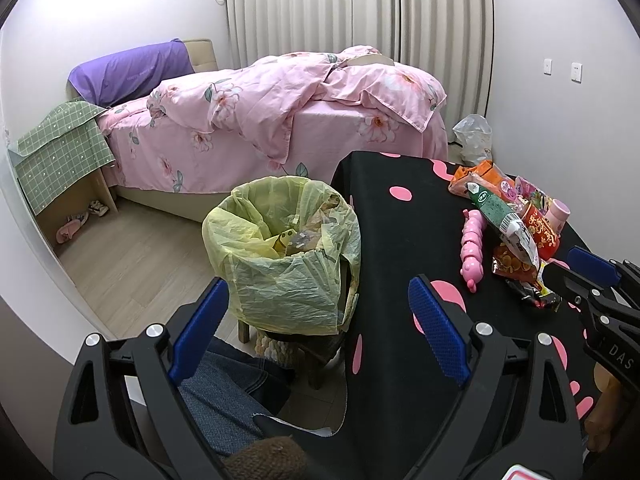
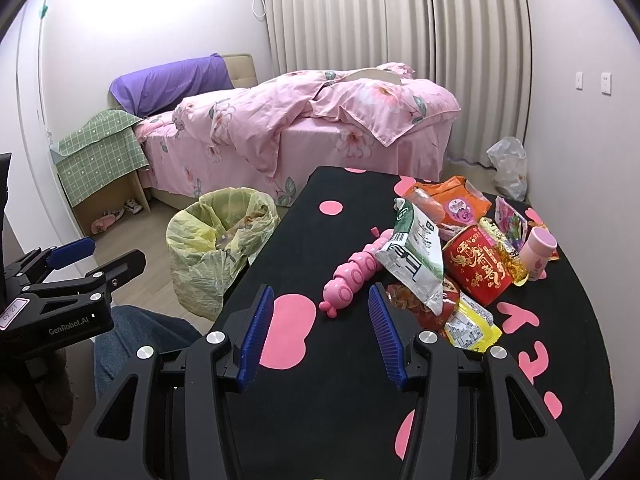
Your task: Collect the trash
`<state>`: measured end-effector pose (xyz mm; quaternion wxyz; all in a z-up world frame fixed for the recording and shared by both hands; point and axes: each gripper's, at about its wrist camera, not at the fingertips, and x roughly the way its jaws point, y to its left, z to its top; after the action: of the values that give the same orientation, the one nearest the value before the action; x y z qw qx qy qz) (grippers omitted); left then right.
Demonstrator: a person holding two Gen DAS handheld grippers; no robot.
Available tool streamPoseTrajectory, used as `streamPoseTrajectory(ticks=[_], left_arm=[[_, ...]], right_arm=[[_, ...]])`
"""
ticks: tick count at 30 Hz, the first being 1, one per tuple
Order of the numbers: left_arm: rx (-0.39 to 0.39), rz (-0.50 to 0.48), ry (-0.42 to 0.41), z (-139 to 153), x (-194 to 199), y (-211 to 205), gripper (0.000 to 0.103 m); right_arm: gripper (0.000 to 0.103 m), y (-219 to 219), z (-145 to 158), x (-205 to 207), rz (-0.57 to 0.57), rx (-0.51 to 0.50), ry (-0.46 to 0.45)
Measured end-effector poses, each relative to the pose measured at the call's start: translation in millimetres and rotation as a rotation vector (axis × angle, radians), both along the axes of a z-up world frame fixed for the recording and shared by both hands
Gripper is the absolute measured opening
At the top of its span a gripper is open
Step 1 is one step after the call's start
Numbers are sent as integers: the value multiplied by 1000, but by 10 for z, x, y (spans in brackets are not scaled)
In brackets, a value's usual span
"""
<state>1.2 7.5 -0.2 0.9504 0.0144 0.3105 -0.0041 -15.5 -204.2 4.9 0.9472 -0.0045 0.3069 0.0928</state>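
Note:
A pile of trash lies on the black, pink-spotted table: a green-and-white snack bag, a red paper cup, an orange bag and a yellow wrapper. A pink caterpillar toy lies just beyond my right gripper, which is open and empty. The bin with a yellow liner stands left of the table and holds some scraps. My left gripper hovers open near the table's left edge, facing the bin, with nothing between its pads.
A pink cup stands behind the pile. A bed with pink covers fills the back, with a green-clothed nightstand to its left. A white plastic bag sits on the floor. A person's jeans-clad leg is below the bin.

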Motion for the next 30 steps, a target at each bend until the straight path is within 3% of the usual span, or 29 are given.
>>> streamPoseTrajectory(ticks=[30], left_arm=[[7,4,-18,85,-30,3,87]], right_arm=[[47,-36,32,-3,-1,7,-16]])
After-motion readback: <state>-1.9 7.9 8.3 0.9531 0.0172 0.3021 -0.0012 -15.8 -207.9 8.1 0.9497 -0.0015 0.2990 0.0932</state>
